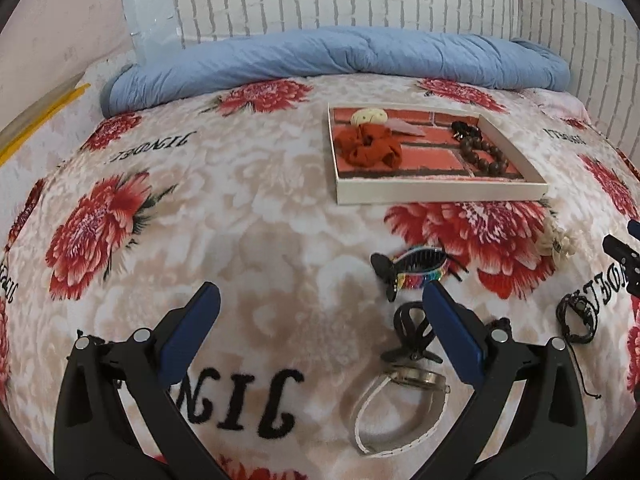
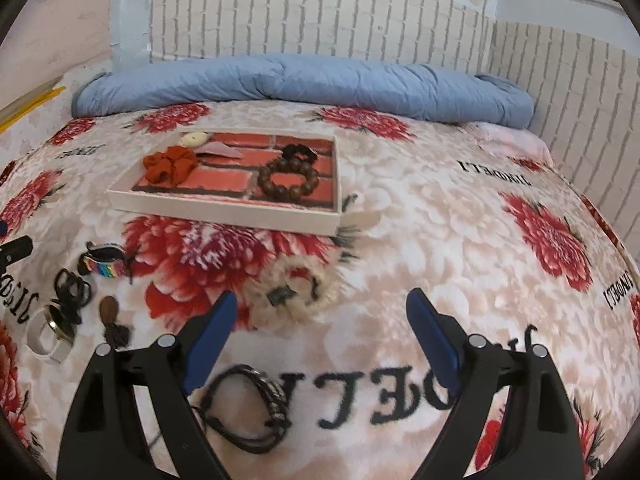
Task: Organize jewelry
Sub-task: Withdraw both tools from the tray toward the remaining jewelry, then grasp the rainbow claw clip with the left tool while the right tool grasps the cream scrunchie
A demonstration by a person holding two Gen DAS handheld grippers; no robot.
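While 4 pieces lie in the tray (image 1: pixel 436 192) ahead, both spread, empty tongs, left gripper (image 1: pixel 320 316) and right gripper (image 2: pixel 322 318), overhang unsorted watch (image 1: pixel 400 412), clips, bracelets.

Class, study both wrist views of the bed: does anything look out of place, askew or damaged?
Nothing looks damaged or spilled. The tray holds only a few pieces, such as the wooden bead bracelet and rust scrunchie. Still loose on the blanket are the rainbow hair claw, white-strap watch, cream scrunchie and black cord bracelet.

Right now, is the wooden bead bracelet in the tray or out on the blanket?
In. The wooden bead bracelet lies inside the tray, at its right end, near a black hair tie.
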